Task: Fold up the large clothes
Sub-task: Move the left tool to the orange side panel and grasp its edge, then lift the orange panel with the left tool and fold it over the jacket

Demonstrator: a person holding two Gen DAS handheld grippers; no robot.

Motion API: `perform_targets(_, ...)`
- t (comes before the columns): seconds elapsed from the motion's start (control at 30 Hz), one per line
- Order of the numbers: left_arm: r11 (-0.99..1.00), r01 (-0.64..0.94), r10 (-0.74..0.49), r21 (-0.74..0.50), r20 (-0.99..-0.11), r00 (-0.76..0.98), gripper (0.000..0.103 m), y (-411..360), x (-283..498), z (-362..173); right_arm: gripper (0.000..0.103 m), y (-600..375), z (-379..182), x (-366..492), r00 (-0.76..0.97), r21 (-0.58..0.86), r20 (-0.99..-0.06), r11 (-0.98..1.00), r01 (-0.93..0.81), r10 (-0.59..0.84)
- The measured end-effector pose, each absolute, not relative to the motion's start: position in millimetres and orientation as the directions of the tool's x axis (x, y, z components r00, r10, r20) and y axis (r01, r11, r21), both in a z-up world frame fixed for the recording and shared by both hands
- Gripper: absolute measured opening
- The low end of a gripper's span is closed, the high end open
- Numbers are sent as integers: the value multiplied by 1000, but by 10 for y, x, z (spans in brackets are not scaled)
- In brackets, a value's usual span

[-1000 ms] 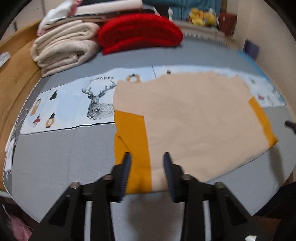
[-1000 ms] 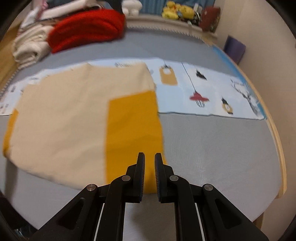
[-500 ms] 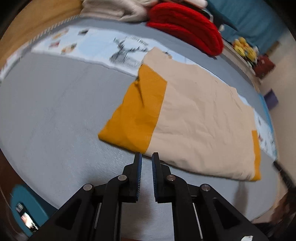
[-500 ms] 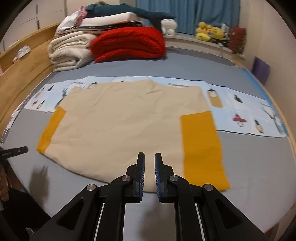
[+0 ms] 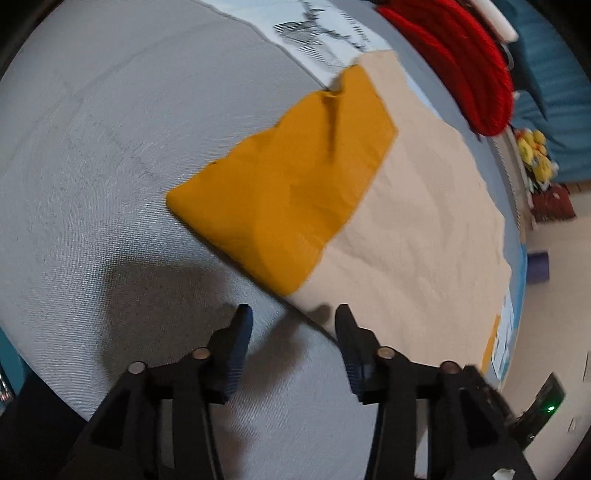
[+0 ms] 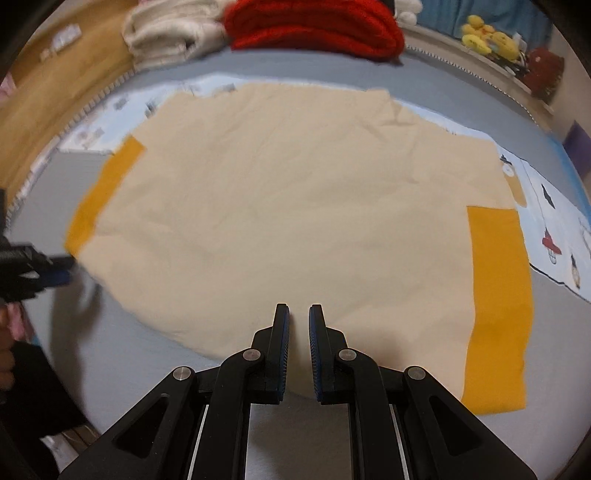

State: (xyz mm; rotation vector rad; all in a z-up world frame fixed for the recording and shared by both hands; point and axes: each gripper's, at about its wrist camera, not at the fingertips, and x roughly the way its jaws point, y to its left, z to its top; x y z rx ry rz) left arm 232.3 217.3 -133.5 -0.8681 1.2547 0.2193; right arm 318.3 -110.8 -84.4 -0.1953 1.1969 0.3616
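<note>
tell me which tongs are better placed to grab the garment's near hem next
Left. The left tongs are opening right at the beige garment hem, near its mustard sleeve. The right tongs stay nearly closed.

Blurred edges and cut-off things around a folded garment (image 6: 295, 206) on a bed.

The print strip (image 5: 325, 33) behind the garment is smeared, its drawings unreadable. The red blanket (image 6: 314, 26) beyond the garment is cut by the top edge. Left of the garment, the left gripper (image 6: 55, 275) is blurred and half out of frame.
</note>
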Motion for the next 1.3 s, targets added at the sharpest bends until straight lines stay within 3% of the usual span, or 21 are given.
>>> perform_targets(0.2, 594, -656, -298, -466, -885, 358, 44, 2270, 2381, -1501, 12, -1126, -1196, 3394, 190, 37, -976, 939, -342, 107)
perform_targets(0.73, 527, -681, -208, -508, -854, 477, 44, 2223, 2536, -1633, 12, -1159, -1278, 3464, 170, 13, -982, 923, -384, 84)
perform_targets(0.83, 515, -681, -200, -520, -846, 495, 30, 2222, 2534, -1634, 12, -1164, -1255, 3457, 187, 9, -978, 925, -381, 87)
perform_targets(0.9, 511, -681, -187, -525, -841, 508, 14, 2247, 2517, -1609, 12, -1171, -1221, 3455, 204, 17, -974, 928, -373, 100)
perform_targets(0.97, 523, -674, -174, -522, -840, 514, 10, 2254, 2492, -1565, 12, -1196, -1163, 3435, 232, 33, -965, 930, -365, 125)
perform_targets(1.3, 671, -556, -93, -490, -800, 593, 4, 2049, 2487, -1017, 12, -1050, -966, 3314, 309, 146, -906, 897, -417, 291)
